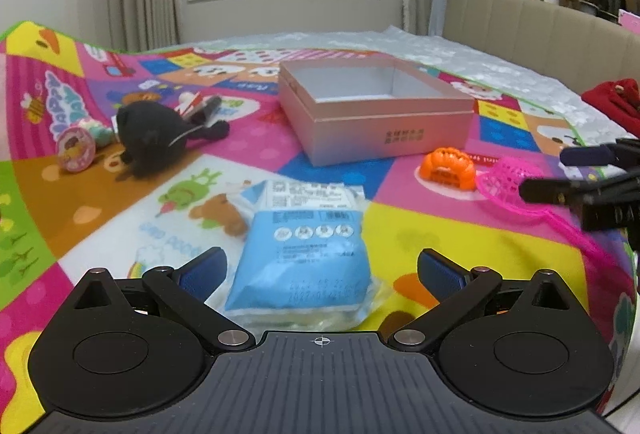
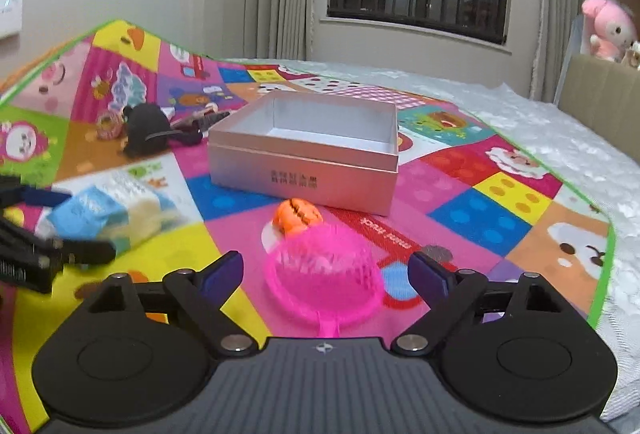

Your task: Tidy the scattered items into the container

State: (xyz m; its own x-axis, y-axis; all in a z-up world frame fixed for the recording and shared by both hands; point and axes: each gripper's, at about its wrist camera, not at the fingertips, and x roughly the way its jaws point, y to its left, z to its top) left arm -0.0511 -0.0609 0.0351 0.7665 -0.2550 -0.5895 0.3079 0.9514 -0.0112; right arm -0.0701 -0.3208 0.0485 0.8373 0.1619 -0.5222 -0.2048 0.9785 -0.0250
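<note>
An open silver box (image 1: 376,114) stands on the colourful play mat; it also shows in the right wrist view (image 2: 308,158). My left gripper (image 1: 320,270) is open, its fingers on either side of a blue and white packet (image 1: 308,242) lying on the mat. My right gripper (image 2: 326,270) is open around the pink mesh scoop (image 2: 324,278), which lies flat with its handle toward me. An orange toy (image 2: 298,220) lies between the scoop and the box. A black plush (image 1: 156,134), a pink round toy (image 1: 76,150) and small items lie at the left.
The play mat (image 1: 440,230) covers a bed with a white sheet (image 2: 560,122) and beige headboard (image 1: 540,30). A red cloth (image 1: 616,102) lies at the right edge. Soft toys and plants sit on the shelf behind. The right gripper's fingers (image 1: 560,190) show in the left wrist view.
</note>
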